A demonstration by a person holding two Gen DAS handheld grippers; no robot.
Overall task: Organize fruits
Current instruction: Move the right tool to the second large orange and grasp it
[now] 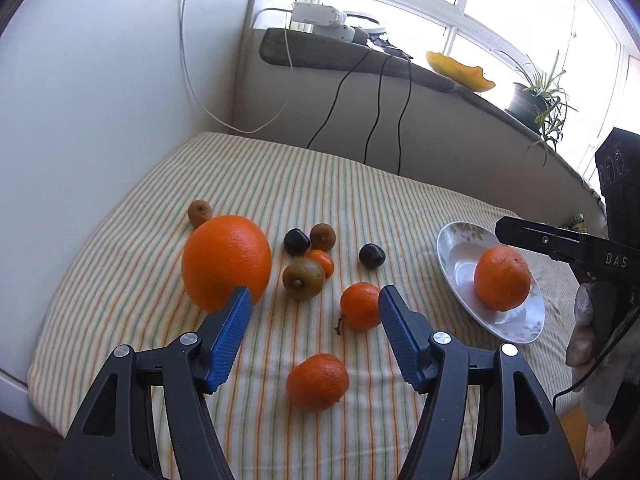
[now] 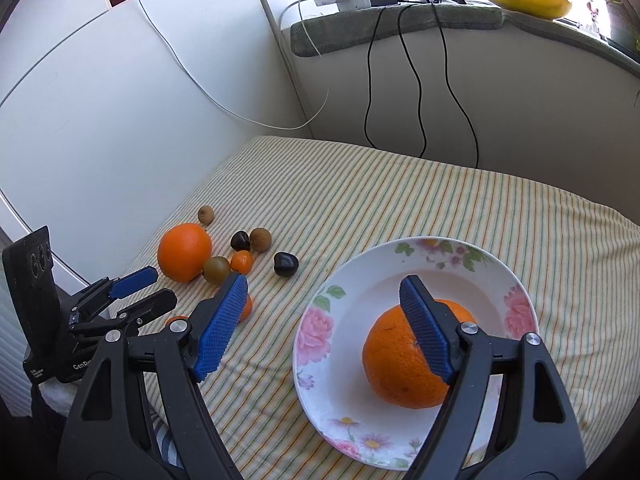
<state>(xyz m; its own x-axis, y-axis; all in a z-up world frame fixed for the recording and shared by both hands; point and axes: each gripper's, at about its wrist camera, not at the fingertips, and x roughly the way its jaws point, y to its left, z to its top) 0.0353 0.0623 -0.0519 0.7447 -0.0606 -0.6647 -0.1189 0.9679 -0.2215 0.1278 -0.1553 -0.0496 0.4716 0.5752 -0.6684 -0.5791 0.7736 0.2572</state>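
Observation:
A large orange (image 1: 226, 262) lies on the striped cloth (image 1: 360, 192) at the left; it also shows in the right wrist view (image 2: 185, 252). Around it lie kiwis (image 1: 303, 279), dark plums (image 1: 296, 241) and small mandarins (image 1: 359, 306). A second large orange (image 2: 404, 364) sits on the floral plate (image 2: 320, 328); the plate also shows in the left wrist view (image 1: 452, 248). My left gripper (image 1: 316, 300) is open and empty above the mandarins. My right gripper (image 2: 324, 292) is open and empty, hovering over the plate's left side, its right finger in front of the orange.
A white wall runs along the cloth's left edge. Black and white cables (image 2: 408, 80) hang from the sill (image 2: 400, 24) at the back. A yellow dish (image 1: 460, 70) and a potted plant (image 1: 536, 96) stand on the sill.

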